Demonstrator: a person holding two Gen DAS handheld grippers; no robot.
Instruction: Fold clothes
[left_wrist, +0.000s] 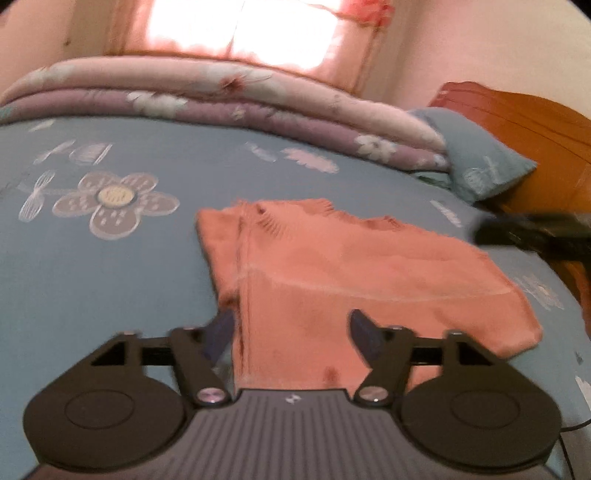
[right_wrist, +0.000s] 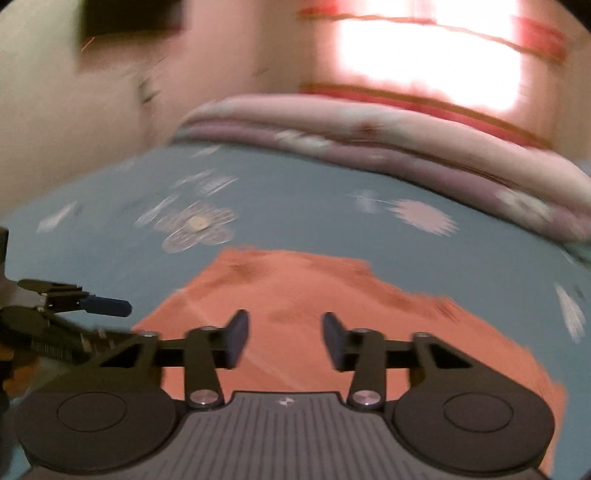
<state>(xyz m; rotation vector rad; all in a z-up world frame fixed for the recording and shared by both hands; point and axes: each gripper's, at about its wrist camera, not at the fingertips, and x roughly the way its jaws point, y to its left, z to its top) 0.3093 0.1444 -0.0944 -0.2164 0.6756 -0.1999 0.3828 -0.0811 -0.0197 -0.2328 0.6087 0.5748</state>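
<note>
Garment: a salmon-orange knitted piece of clothing (left_wrist: 369, 273), folded into a rough rectangle, flat on the bed, with a ribbed, frayed-looking edge along its far side and a paler line running across it.
Bed: a blue sheet printed with white and lilac flowers (left_wrist: 110, 280) carries the garment; the sheet shows all round the garment's left and far sides.
Left tongs: the black two-finger left tongs (left_wrist: 291, 334) stand wide, nothing between the pads, and no pad presses on the cloth.
Garment against left tongs: its near edge runs under and between the two fingers; the left finger (left_wrist: 221, 332) sits at the garment's left fold, the right one over its near middle.
Right tongs: the black two-finger right tongs (right_wrist: 284, 339) stand part-way apart, jaws clear of cloth, gap empty.
Garment against right tongs: it spreads out beyond and below both fingers, filling the lower middle of the right wrist view; blur is heavy there, so height above the cloth I cannot tell.
Other tool: in the right wrist view the left tongs poke in at the garment's left corner, blue tip out over the sheet.
Beyond the garment: a folded pink and mauve floral quilt (left_wrist: 229, 107) lies along the far side of the bed.
Right of the garment: a blue pillow (left_wrist: 484, 162) against an orange wooden headboard (left_wrist: 539, 144).
</note>
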